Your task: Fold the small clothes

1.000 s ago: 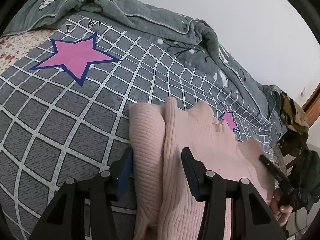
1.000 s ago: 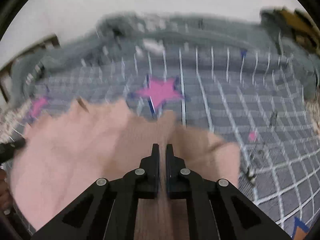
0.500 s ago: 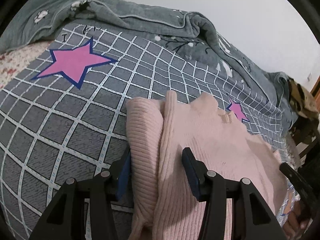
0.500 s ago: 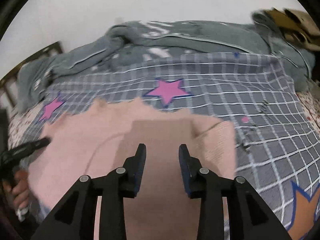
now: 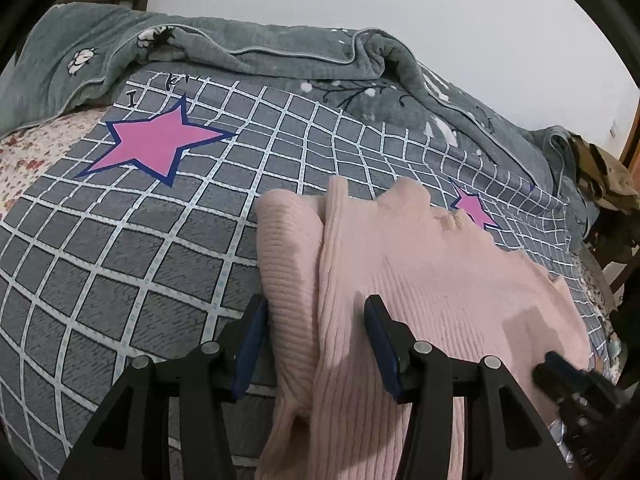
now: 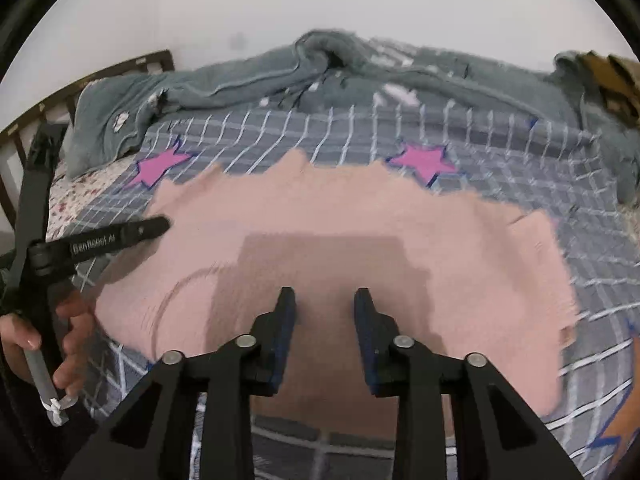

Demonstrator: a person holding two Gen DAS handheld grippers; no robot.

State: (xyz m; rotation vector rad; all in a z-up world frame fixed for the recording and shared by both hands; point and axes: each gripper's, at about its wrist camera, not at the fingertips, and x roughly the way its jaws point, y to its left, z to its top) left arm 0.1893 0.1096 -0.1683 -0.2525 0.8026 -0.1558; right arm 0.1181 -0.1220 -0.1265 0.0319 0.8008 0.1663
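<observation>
A pink ribbed knit garment (image 5: 420,280) lies spread on the grey checked bedspread (image 5: 140,240), with one side folded over into a thick roll at its left edge (image 5: 288,248). My left gripper (image 5: 316,332) is open, its fingers straddling that folded edge low over the fabric. In the right wrist view the same garment (image 6: 340,216) lies flat and wide. My right gripper (image 6: 324,304) is open and empty just above its near part. The left gripper's finger (image 6: 120,232) shows at that view's left.
A rumpled grey blanket (image 5: 280,56) lies along the far side of the bed by the white wall. Pink stars (image 5: 156,144) mark the bedspread. A wooden headboard (image 6: 80,80) and a brown-patterned cloth pile (image 5: 600,172) sit at the bed's ends.
My right gripper opened, let go of the pink garment and drew back toward the near edge. The garment now lies flatter. My left gripper stayed open over the folded edge.
</observation>
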